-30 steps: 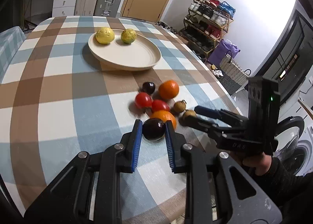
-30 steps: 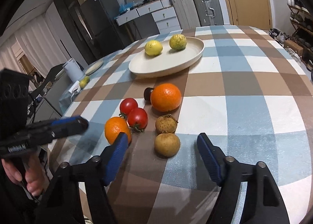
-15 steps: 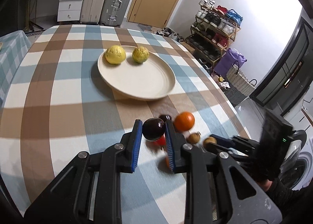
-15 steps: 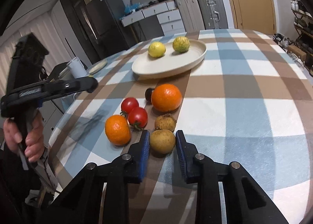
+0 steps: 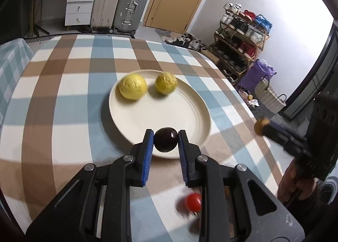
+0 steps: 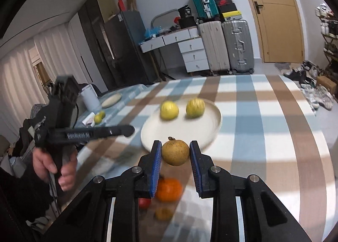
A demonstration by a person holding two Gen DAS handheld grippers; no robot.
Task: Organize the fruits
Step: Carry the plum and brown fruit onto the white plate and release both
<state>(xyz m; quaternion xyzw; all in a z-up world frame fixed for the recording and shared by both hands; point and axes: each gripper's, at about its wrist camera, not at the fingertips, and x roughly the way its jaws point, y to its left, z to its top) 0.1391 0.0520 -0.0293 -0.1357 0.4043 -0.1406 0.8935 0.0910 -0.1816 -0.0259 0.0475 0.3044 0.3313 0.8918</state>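
My left gripper (image 5: 165, 140) is shut on a dark purple plum (image 5: 165, 139) and holds it above the near rim of the cream plate (image 5: 131, 123). Two yellow-green fruits (image 5: 132, 86) (image 5: 166, 83) lie at the plate's far side. My right gripper (image 6: 175, 153) is shut on a brown round fruit (image 6: 175, 152) and holds it in the air just before the plate (image 6: 181, 134). It also shows in the left wrist view, at the right (image 5: 262, 126). An orange (image 6: 169, 189), a tomato (image 6: 144, 202) and a small brown fruit (image 6: 163, 213) lie on the cloth below.
The checked tablecloth (image 5: 63, 115) covers the table. A red tomato (image 5: 193, 201) lies under my left gripper. At the far left of the table stand a white cup (image 6: 89, 99), a small plate (image 6: 111, 100) and small green fruits (image 6: 99, 117). Suitcases and drawers stand behind.
Both grippers have lifted their fruits off the cloth and moved forward to the plate. The right gripper closed on the brown fruit a second ago.
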